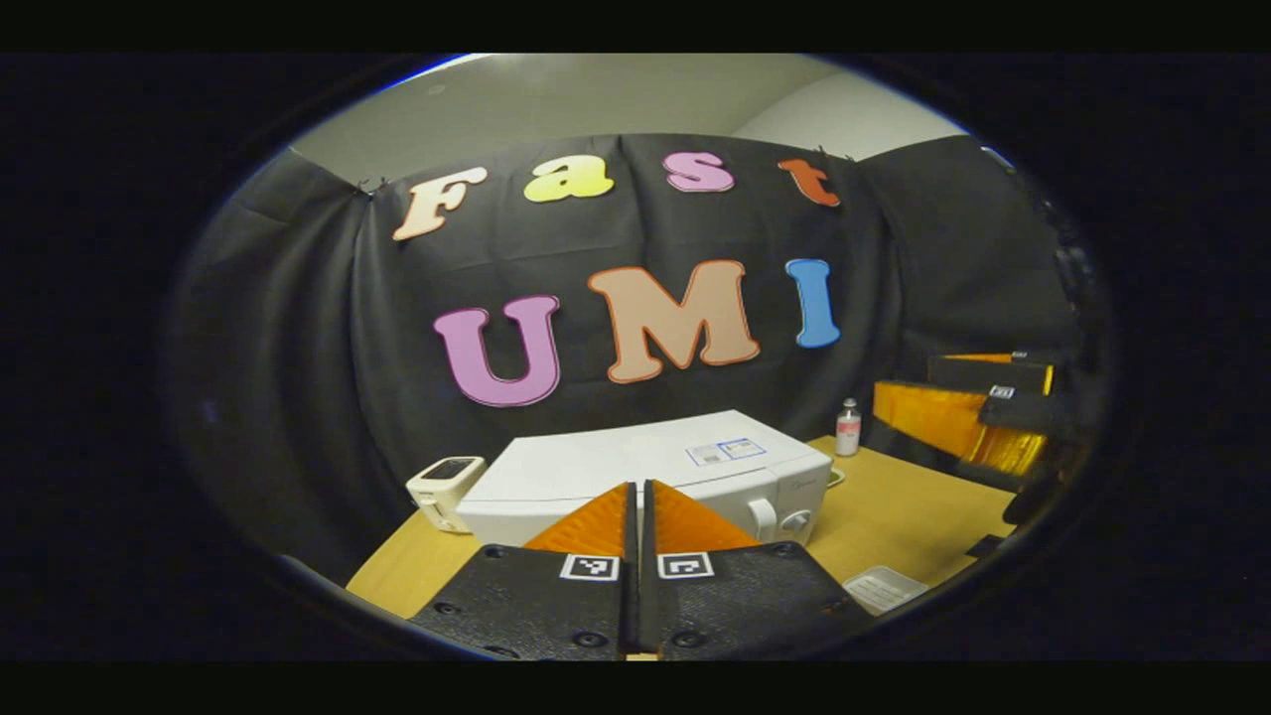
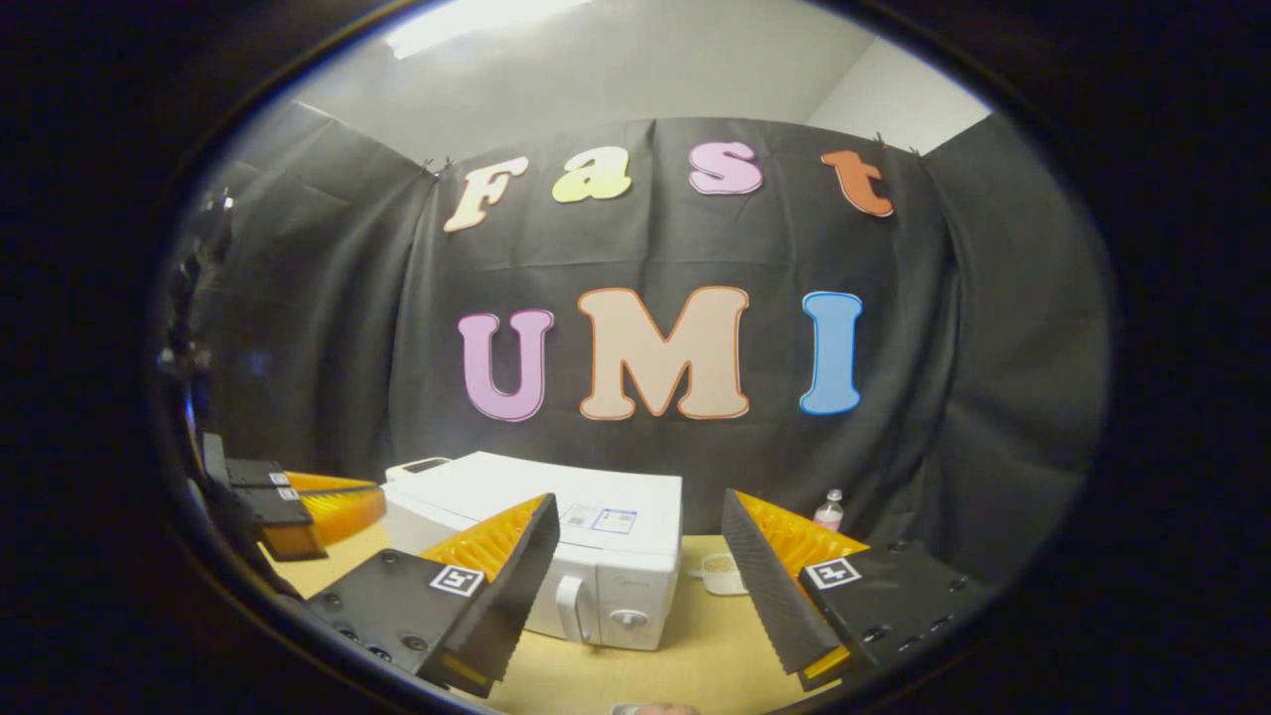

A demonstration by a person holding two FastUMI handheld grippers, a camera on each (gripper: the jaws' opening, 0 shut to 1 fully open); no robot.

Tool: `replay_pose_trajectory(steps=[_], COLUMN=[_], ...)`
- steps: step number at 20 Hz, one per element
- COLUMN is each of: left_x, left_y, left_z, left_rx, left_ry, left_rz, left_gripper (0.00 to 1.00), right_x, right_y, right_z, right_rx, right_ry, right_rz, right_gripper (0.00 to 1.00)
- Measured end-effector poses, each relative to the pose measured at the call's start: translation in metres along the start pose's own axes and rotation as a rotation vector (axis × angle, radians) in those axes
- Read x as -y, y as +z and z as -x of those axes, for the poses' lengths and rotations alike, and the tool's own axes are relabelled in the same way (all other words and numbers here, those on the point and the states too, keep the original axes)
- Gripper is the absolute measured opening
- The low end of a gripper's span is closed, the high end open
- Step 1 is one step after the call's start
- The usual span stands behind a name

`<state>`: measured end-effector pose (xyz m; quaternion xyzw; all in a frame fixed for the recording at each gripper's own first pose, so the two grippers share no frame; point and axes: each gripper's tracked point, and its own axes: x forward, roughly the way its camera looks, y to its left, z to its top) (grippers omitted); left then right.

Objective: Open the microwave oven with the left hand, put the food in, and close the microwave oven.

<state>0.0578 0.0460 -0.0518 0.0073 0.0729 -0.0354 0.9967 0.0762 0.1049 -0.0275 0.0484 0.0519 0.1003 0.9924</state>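
Microwave point(image 1: 645, 467) door half hidden behind my left gripper point(image 1: 638, 489), fingers together; my right gripper point(image 2: 635, 541) spread apart, empty; tray point(image 1: 884, 588) edge cut off.

The white box-shaped microwave oven point(image 1: 645, 462) carries a pale sticker with a blue-edged panel point(image 1: 727, 451) on its top, seen too in the right gripper view point(image 2: 599, 519), but its print is too small to read. A faint brand mark sits on the oven's front above the round dial point(image 2: 633, 588), also illegible. Square black-and-white coded markers, 1 on each finger, stand on the left gripper point(image 1: 637, 497) and on the right gripper point(image 2: 635, 581), bearing patterns, not words.
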Motion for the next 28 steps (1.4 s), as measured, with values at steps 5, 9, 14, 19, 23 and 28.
replay_pose_trajectory(steps=[5,9,14,19,23,28], left_x=[-0.035,-0.04,-0.042,-0.049,-0.051,-0.049], left_y=[0.03,0.032,0.034,0.034,0.035,0.03], left_z=[0.029,0.039,0.05,0.054,0.053,0.05], left_rx=[0.076,0.11,0.118,0.125,0.132,0.125], left_ry=[0.07,0.056,0.057,0.06,0.055,0.038], left_rz=[0.023,0.013,0.028,0.024,0.022,0.029], left_gripper=[0.0,0.63,0.96,0.96,0.96,0.97], right_x=[-0.014,-0.023,-0.033,-0.041,-0.043,-0.043], right_y=[0.009,0.019,0.017,0.02,0.021,0.017], right_z=[0.001,0.005,0.015,0.022,0.023,0.021], right_rx=[0.012,0.036,0.031,0.034,0.038,0.027], right_ry=[-0.001,-0.01,-0.019,-0.024,-0.035,-0.047], right_rz=[-0.021,-0.011,-0.008,-0.01,-0.015,0.0], right_gripper=[0.94,1.0,0.94,0.94,0.94,0.94])
